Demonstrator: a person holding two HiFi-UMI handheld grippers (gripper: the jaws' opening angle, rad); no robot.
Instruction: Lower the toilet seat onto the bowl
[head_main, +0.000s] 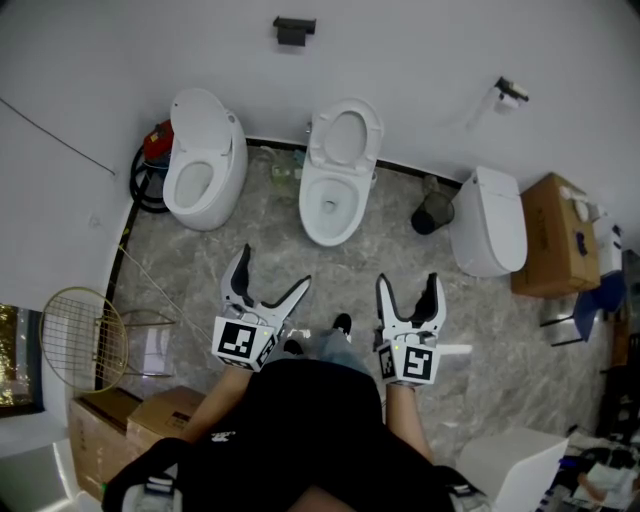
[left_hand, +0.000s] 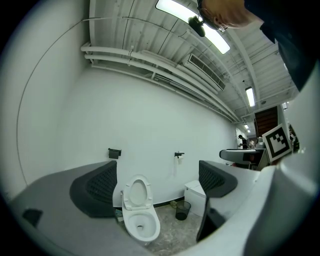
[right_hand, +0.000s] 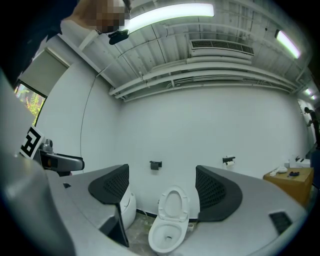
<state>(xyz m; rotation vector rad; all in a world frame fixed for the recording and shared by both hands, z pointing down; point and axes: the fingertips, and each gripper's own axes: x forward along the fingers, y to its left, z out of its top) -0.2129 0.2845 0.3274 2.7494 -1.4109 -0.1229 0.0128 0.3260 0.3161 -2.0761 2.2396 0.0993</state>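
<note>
Toilet seat (head_main: 320, 140): raised, leaning back toward the wall above the bowl (head_main: 312, 205); middle of three toilets, at 12 o'clock from the person, well apart from both grippers.
Left gripper (head_main: 274, 268): jaws spread, nothing between them; its own view frames the seat (left_hand: 126, 195) and bowl (left_hand: 141, 229) far off in the gap.
Right gripper (head_main: 407, 280): jaws likewise apart and empty, pointed at the same seat (right_hand: 165, 205).
Handling (a judgement): a stiff, smooth plastic ring, probably light but slippery; it would swing on its rear hinge and could drop hard if released early.
Hold: the free top edge of the ring, at its 12 o'clock, seems best, as it is farthest from the hinge.
Neighbours: open toilet (head_main: 205, 160) at 10 o'clock, closed toilet (head_main: 490, 220) and dark bin (head_main: 432, 215) at 2 o'clock.
Hard to make out: the hinge is too small to see, and whether a lid stands behind the ring cannot be told.
Cut off: the person's torso hides the floor at 6 o'clock.
</note>
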